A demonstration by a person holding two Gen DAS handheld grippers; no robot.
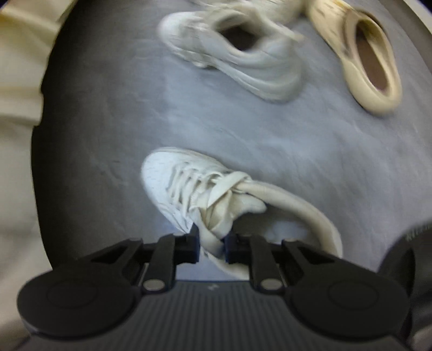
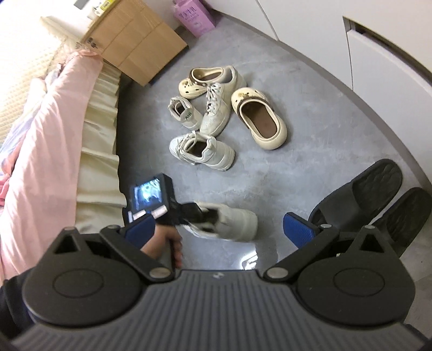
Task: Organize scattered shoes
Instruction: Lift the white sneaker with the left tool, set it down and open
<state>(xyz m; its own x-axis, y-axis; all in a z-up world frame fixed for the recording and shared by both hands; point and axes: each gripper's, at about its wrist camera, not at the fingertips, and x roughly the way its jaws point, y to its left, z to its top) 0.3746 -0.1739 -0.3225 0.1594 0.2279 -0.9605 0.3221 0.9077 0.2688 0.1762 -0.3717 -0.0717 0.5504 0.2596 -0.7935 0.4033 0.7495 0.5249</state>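
While my left gripper (image 1: 212,247) has its fingers clamped on the collar of a white sneaker (image 1: 189,189) low over the grey floor (image 1: 108,135), my right gripper (image 2: 218,229) hangs empty, fingers apart. Five pale shoes (image 2: 213,113) clustered beyond; black slippers (image 2: 378,194) right.

Grey floor (image 2: 310,162) bearing scattered footwear.
On it: white sneakers (image 2: 202,151), cream clogs (image 2: 259,118), black slippers (image 2: 378,189), a cardboard box (image 2: 135,40).

The green "AIR" lettering shows on the tongue of one white sneaker (image 2: 186,113). Dark print on the pink bag (image 2: 193,14) is too small to read.
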